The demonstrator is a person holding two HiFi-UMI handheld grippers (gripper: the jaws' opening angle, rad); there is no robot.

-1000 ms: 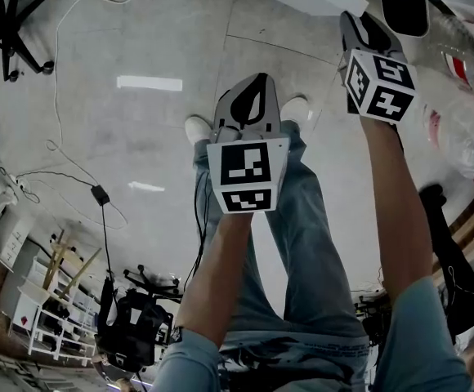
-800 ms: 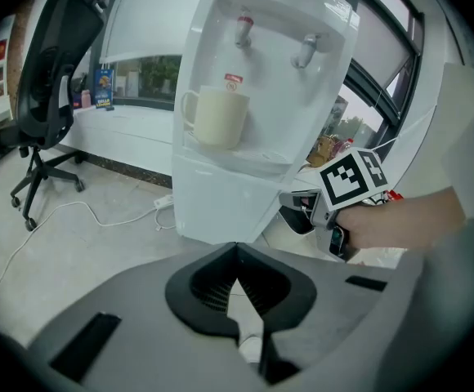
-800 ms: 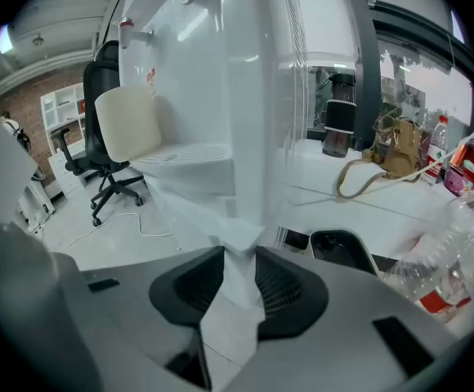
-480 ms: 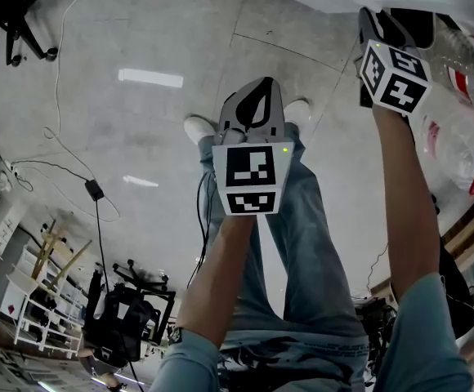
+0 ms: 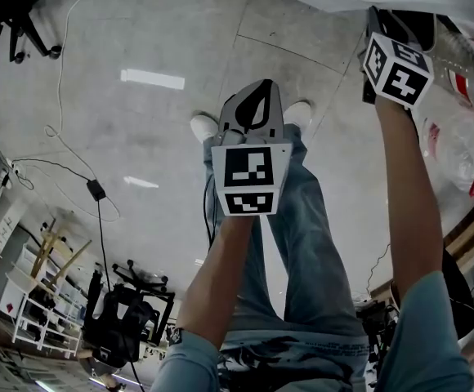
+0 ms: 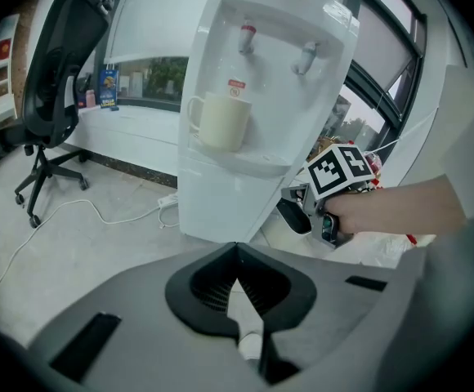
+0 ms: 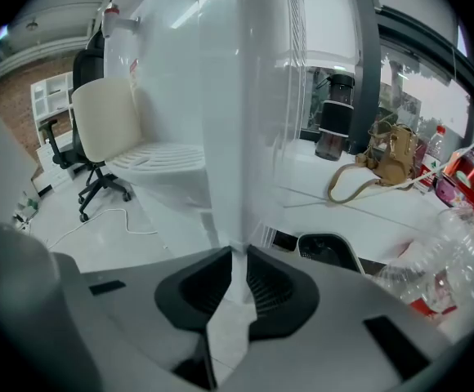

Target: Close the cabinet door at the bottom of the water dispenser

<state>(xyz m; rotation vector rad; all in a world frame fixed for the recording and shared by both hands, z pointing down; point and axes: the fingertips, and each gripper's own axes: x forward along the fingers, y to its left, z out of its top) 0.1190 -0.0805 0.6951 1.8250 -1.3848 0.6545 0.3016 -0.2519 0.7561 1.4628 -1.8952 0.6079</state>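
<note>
Grey floor (image 5: 139,137) below: right tool (image 7: 234,256), just closing, pinches upright cabinet door (image 7: 225,178) edge; left tool (image 6: 237,250) clenched.

— What is different from one second ago?

— The right gripper (image 7: 239,258) has moved. In the head view its marker cube (image 5: 396,68) now sits higher and a little more to the right, close to the top edge of the picture. The forearm (image 5: 404,186) behind it looks stretched out longer.

— And the jaws of it?

— They have just been closing. The gap is narrow now, and the white edge of the cabinet door (image 7: 225,153) stands between them, with the pads touching it on both sides.
</note>
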